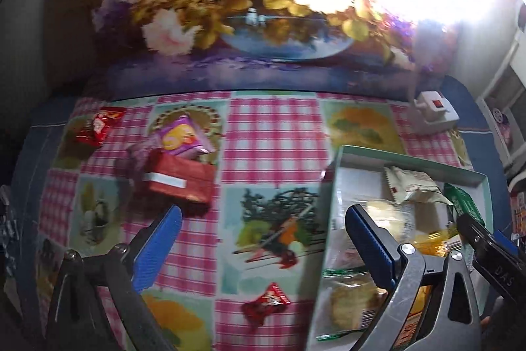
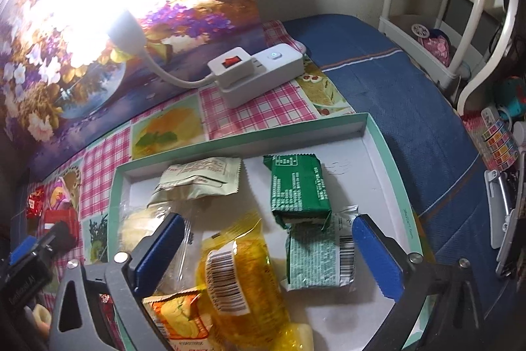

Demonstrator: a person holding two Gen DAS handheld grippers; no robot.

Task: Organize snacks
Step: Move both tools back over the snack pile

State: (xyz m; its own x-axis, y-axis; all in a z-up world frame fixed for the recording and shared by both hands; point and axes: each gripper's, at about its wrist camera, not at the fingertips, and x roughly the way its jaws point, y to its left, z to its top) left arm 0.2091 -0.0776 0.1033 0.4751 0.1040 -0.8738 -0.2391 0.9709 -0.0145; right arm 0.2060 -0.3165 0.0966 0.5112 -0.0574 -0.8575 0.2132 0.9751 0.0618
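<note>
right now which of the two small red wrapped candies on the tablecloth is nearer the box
The red candy at the near edge, just left of the box. The other red candy lies at the far left corner.

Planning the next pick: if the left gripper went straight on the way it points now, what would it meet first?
Probably nothing to grasp: the left gripper, open, points at bare tablecloth between the red box and the tray. Beyond that comes the flower picture, though depth is unclear.
</note>
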